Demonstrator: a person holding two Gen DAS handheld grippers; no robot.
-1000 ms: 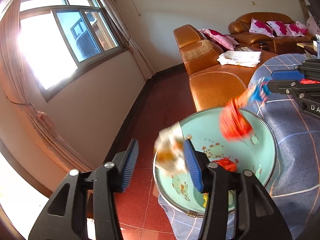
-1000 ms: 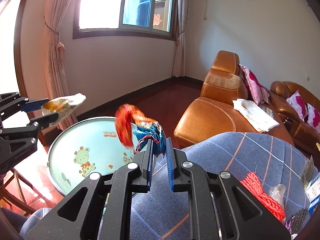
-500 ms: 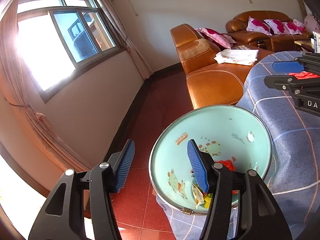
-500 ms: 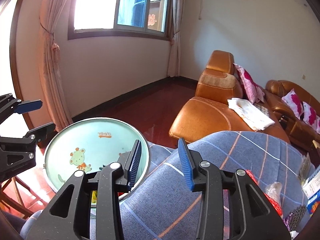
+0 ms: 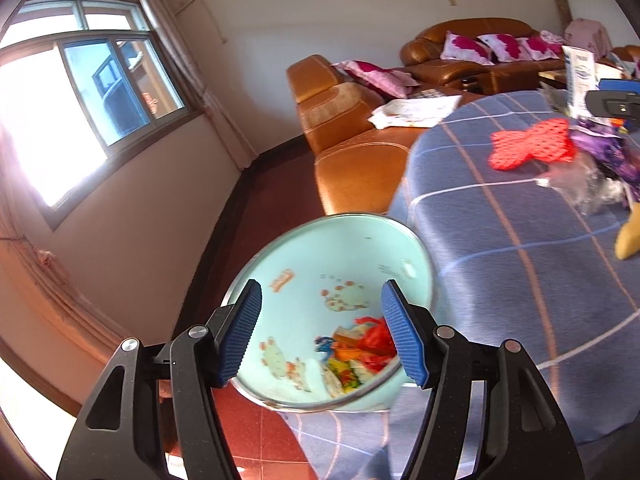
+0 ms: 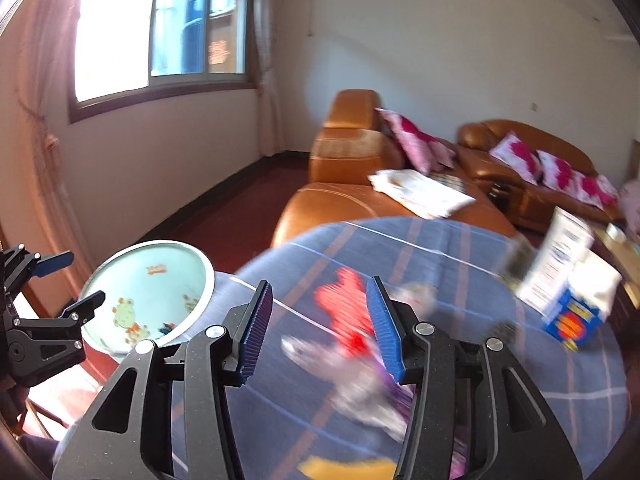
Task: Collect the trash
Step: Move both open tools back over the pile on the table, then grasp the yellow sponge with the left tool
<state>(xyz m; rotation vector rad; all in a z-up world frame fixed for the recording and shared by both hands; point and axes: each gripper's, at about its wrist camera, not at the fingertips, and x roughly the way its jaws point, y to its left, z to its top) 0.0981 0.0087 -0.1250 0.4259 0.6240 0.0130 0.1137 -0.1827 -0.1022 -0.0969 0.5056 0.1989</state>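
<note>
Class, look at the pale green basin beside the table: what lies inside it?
Inside the basin, crumpled wrappers, red, orange, yellow and blue, lie heaped at the bottom. The left claw's finger covers part of the heap, so no count is possible.

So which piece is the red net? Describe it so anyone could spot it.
On the round table with the blue checked cloth, look toward the trash pile at its far side. The red net lies flat at the pile's edge: bright red, bow-shaped open mesh, beside purple wrappers.

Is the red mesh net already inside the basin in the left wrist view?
No, the red mesh net lies on the checked cloth, apart from the basin.
</note>
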